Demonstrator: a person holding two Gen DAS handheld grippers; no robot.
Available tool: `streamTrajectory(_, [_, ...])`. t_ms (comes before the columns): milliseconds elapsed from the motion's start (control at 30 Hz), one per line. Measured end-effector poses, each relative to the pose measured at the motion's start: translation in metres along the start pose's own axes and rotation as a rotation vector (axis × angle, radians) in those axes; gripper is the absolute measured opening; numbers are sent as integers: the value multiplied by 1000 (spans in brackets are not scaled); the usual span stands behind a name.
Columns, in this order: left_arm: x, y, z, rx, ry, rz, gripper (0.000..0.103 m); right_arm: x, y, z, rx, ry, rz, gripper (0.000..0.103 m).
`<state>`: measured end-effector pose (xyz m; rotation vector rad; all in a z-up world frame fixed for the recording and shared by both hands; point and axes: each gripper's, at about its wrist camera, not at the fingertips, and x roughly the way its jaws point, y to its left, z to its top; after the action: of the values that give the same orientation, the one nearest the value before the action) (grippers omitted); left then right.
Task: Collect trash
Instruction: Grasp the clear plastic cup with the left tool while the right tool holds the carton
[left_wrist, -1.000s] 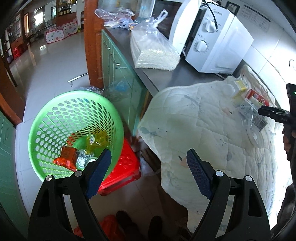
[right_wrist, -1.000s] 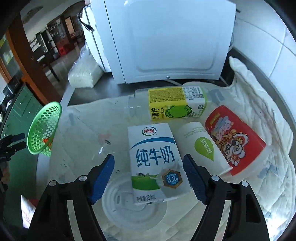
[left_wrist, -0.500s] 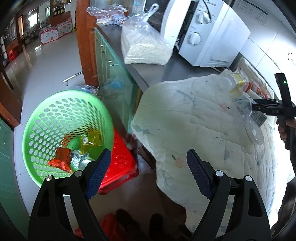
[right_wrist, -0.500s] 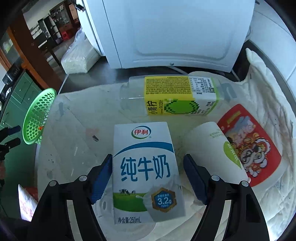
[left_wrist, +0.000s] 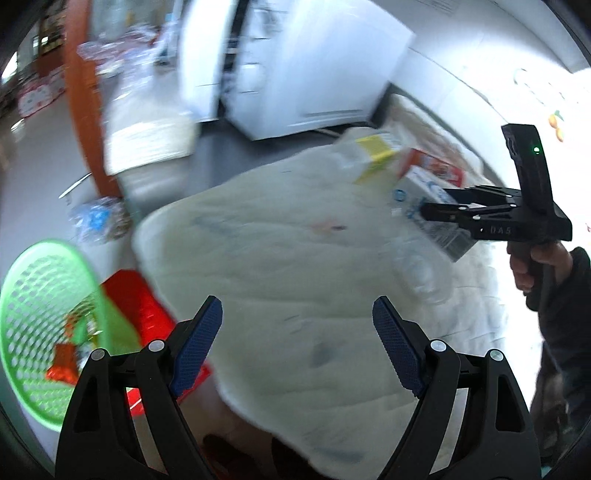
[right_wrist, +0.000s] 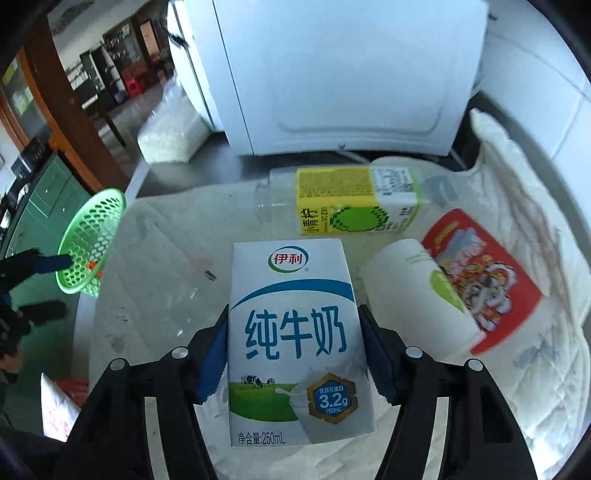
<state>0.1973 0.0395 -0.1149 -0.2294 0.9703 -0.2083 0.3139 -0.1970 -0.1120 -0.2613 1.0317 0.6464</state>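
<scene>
My right gripper (right_wrist: 293, 350) is shut on a white and blue milk carton (right_wrist: 295, 332), its blue pads against both sides; in the left wrist view the gripper (left_wrist: 461, 214) holds the carton (left_wrist: 421, 199) over the cloth. Behind lie a yellow-green drink carton (right_wrist: 354, 199), a white paper cup (right_wrist: 417, 299), a red snack cup (right_wrist: 484, 273) and a clear bottle (right_wrist: 269, 199). My left gripper (left_wrist: 295, 347) is open and empty above the cloth's near edge. A green basket (left_wrist: 40, 306) with trash in it stands at the lower left on the floor side; it also shows in the right wrist view (right_wrist: 92, 240).
A white quilted cloth (left_wrist: 280, 258) covers the counter. A white microwave (right_wrist: 343, 74) stands behind the trash. A bag of white grains (right_wrist: 170, 136) lies left of it. A red stool (left_wrist: 136, 306) sits beside the basket. A clear plastic lid (left_wrist: 421, 273) lies on the cloth.
My right gripper has closed on the milk carton, which was between open jaws before. My left gripper has swung right, away from the basket toward the cloth; its view is blurred.
</scene>
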Motion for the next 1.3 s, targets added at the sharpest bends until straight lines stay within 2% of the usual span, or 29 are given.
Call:
streamTrajectory(167, [29,-41,18,37,25,-41,83,-28,-1,-14,25,-49,-6,63])
streamTrajectory(267, [47,-54,27,19,47,-55,83,-46,-6,-25,36,-76,-7,63])
streamTrajectory(433, [70,-60,39,-21,68,-56,83,-62,-7,-38,57,-106,-5,63])
streamTrajectory(700, [102,-61,49,-79,100,-50,80,-65,-10,-47,80,-119,-6,63])
streamTrajectory(767, [106,-59,49,-90,104,-64,65,-65,-10,-49,83,-117,-8,63])
streamTrajectory(800, [108,-57,48,-97,107,-72,61,-65,-11,-50,86,-117,-8,63])
streamTrajectory(967, [101,-52,42,-102,78,-91,59,-68,-10,-53,97,-124,-6,63])
streamTrajectory(1300, [43,-22,27,-133,-3,-105,58,-72,20,-53,74,-142,34,63])
